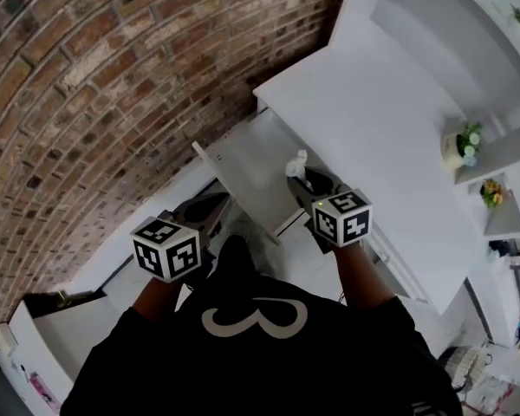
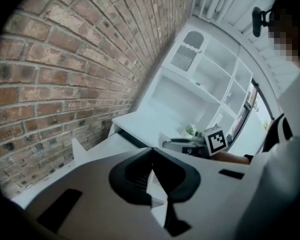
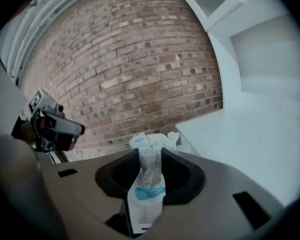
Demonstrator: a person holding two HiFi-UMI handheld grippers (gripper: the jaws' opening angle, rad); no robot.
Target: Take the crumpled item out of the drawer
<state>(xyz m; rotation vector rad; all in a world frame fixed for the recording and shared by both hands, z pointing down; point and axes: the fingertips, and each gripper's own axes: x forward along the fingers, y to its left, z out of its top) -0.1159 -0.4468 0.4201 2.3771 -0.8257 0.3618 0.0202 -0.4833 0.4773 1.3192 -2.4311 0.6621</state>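
Holding crumpled packet (image 3: pixel 149 176) over open drawer (image 1: pixel 251 167) of white desk (image 1: pixel 364 120) against brick wall (image 1: pixel 113 76).
Pinching it upright in right gripper (image 3: pixel 149 159) near the drawer's right edge; pressing left gripper (image 2: pixel 151 176) jaws together on nothing; blocking much of the drawer's inside; showing print too creased to read.

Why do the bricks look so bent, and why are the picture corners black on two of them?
Head view: the wide lens bows the brick wall into curves, and the light is dim. Left gripper view and right gripper view: fisheye lenses leave black rounded corners. Right gripper view: the crumpled packet is sharp enough to show blue print.
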